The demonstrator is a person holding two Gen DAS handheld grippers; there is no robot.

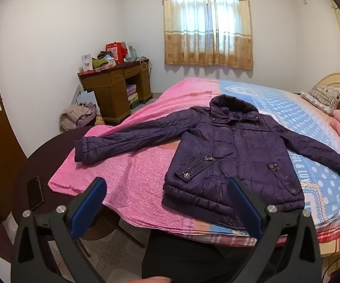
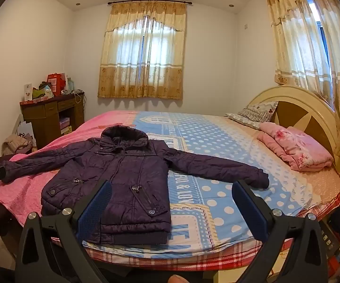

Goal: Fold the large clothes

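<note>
A dark purple quilted jacket [image 1: 231, 148] lies flat and face up on the bed [image 1: 132, 172], hood away from me, both sleeves spread out sideways. It also shows in the right wrist view [image 2: 122, 174]. Its hem lies at the near edge of the bed. My left gripper [image 1: 167, 184] is open and empty, held in the air in front of the bed near the hem. My right gripper [image 2: 172, 188] is open and empty, held above the near edge of the bed, just right of the jacket's body.
A folded pink blanket [image 2: 294, 148] and a pillow [image 2: 254, 114] lie by the headboard [image 2: 311, 115]. A cluttered wooden desk [image 1: 115, 87] stands at the far left wall. A dark round table [image 1: 35, 179] with a phone sits left of the bed.
</note>
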